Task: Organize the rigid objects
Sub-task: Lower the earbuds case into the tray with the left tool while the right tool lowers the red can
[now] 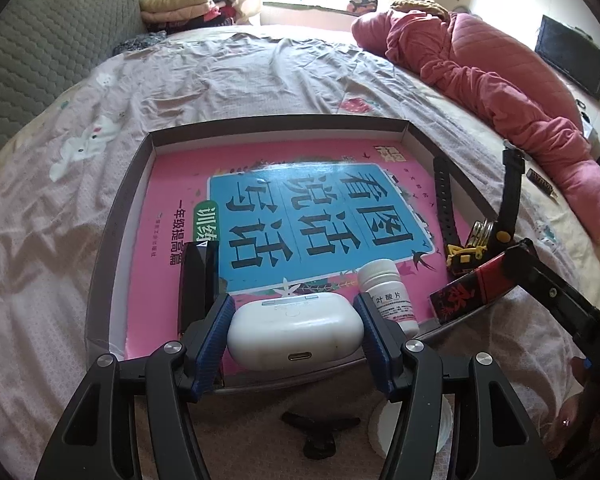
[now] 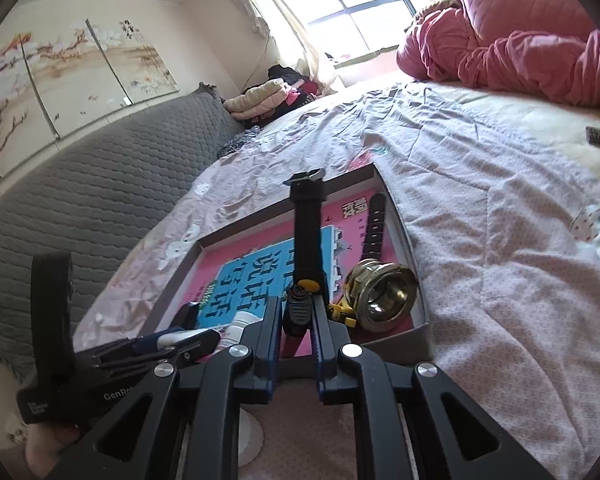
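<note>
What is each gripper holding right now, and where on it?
Left gripper clamps the white earbud case across its two short ends. Right gripper pinches the black watch at its lower end, strap standing up.

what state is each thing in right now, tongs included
left tongs: shut on the earbud case
earbud case: lid closed, held over the box's near edge
right tongs: shut on the watch
watch: strap unbuckled, one end sticking up
pill bottle: capped, upright in the box
box: open, book lying flat inside
</note>
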Demonstrator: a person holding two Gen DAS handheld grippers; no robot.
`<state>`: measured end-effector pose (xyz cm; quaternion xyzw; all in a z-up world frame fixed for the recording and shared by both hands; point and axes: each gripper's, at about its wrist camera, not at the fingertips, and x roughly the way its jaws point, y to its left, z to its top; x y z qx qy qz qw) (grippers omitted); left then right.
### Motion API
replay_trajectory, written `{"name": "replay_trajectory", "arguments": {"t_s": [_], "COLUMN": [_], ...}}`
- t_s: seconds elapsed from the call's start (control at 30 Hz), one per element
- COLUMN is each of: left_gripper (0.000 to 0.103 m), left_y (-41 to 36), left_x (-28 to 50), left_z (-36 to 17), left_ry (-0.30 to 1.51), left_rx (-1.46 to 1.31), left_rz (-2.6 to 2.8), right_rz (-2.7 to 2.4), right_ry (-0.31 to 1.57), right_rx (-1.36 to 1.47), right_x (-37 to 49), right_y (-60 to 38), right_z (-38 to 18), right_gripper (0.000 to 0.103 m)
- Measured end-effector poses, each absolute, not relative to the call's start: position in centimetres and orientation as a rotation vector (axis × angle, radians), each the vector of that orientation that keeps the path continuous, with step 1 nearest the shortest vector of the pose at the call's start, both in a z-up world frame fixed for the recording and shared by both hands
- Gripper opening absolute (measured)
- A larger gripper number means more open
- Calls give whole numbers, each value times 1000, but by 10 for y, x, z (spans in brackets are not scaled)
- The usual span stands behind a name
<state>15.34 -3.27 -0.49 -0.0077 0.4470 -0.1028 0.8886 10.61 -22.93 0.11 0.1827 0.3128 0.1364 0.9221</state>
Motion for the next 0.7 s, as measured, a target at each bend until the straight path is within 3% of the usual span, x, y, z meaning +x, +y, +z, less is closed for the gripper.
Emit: {"name": "replay_trajectory", "arguments": {"t_s": [0.7], "left_gripper": [63], "left_y": [-28], "left_x": [156], "left_z": [-5], "left_ry": [952], "left_rx": [-3], "left_rz": [-200], "right_rz": [196], "right_ry": [665], "right_rx": [323], "right_x": [107], "right_y": [-233], "right_z": [0], "right_gripper": [23]}}
